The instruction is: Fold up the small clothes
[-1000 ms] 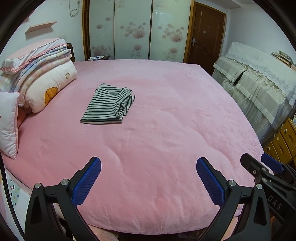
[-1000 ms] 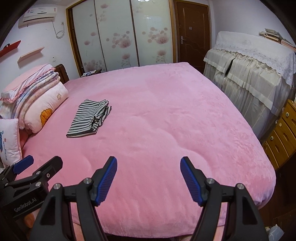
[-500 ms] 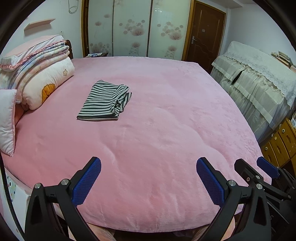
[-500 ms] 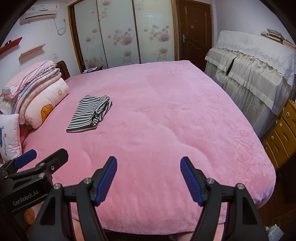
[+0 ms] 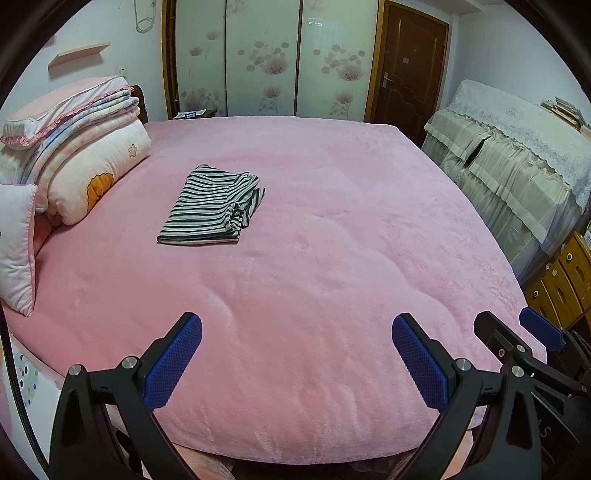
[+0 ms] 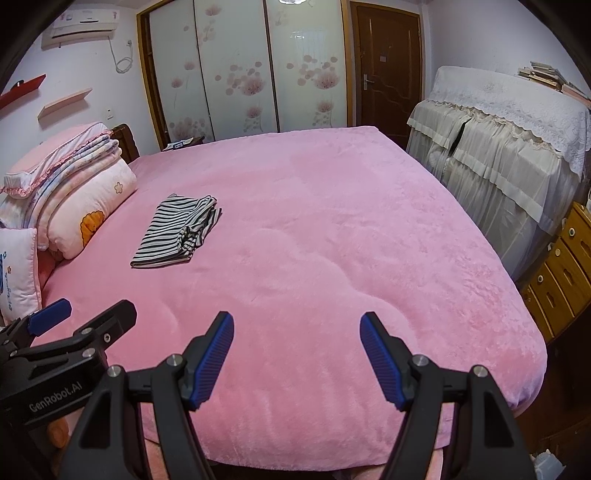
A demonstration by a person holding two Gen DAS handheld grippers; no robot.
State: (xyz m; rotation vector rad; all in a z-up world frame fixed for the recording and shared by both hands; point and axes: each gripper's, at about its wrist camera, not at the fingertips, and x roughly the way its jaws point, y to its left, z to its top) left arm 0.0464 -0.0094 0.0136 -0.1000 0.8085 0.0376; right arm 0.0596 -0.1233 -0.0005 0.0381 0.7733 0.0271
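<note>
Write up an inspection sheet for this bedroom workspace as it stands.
Surface: pink blanket covering the bed.
Job's things: striped garment lying folded on the bed's far left part.
Clutter: stacked quilts and small pillow at the left edge.
Grippers: left gripper and right gripper both open, empty, above the near edge.
Cables: white cord on the wall below the air conditioner.
Surroundings: wardrobe, brown door, lace-covered furniture, wooden drawers.

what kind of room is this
A home bedroom, most likely. A large bed with a pink cover fills the view, folded quilts and a pillow are stacked at its head, and a sliding-door wardrobe stands behind. A striped garment lies on the bed.
</note>
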